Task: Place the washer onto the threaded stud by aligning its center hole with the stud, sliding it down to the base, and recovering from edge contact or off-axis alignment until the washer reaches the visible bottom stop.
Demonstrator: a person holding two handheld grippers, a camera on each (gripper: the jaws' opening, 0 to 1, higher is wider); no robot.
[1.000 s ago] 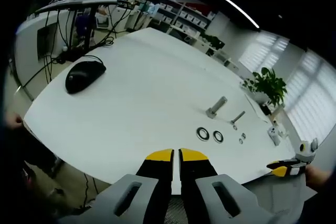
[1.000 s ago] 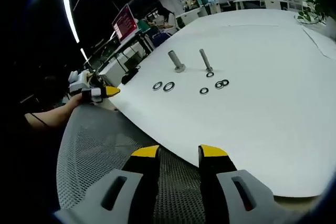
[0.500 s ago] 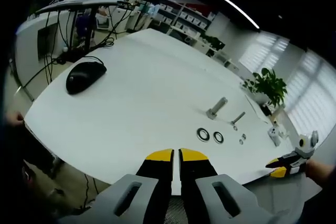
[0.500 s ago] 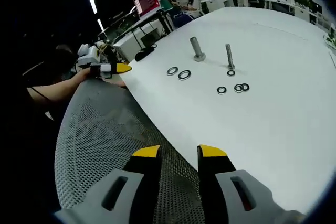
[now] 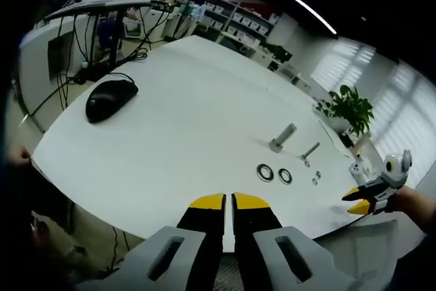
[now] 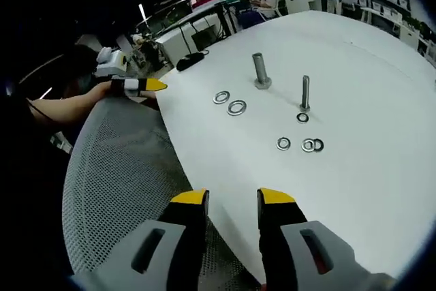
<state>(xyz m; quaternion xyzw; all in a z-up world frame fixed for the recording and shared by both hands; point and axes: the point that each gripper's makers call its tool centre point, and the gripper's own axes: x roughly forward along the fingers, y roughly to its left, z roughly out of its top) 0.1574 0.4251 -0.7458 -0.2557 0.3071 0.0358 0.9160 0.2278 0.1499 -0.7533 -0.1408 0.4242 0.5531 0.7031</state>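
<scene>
White laminate table [image 6: 368, 189] carries all the hardware, set well in from the edge so both claws can reach it; two grey steel studs stand upright on their heads, a thick one [image 6: 259, 72] and, at its 3 o'clock in the right gripper view, a thin threaded one [image 6: 305, 94], upright so a washer can drop straight down the shank. One small steel washer [image 6: 302, 118] lies flat on the table touching or just beside the thin stud's foot; I cannot tell whether it rings the shank. Two large steel washers [image 6: 229, 103] lie side by side at 8 o'clock from the thick stud; three small loose washers [image 6: 300, 144] lie at 6 o'clock from the thin stud.

Yellow-tipped right claw [image 6: 231, 199] hangs over the grey mesh chair back [image 6: 116, 189] at the table's near edge, released, jaws apart and empty, aimed at the washers as if lining up a pick. Left claw [image 5: 228, 202] is clenched on nothing, jaws nearly touching, parked off the table edge; a black computer mouse [image 5: 110, 97] sits at its 11 o'clock. No washer is lifted yet; by my judgement the task is at its start.
</scene>
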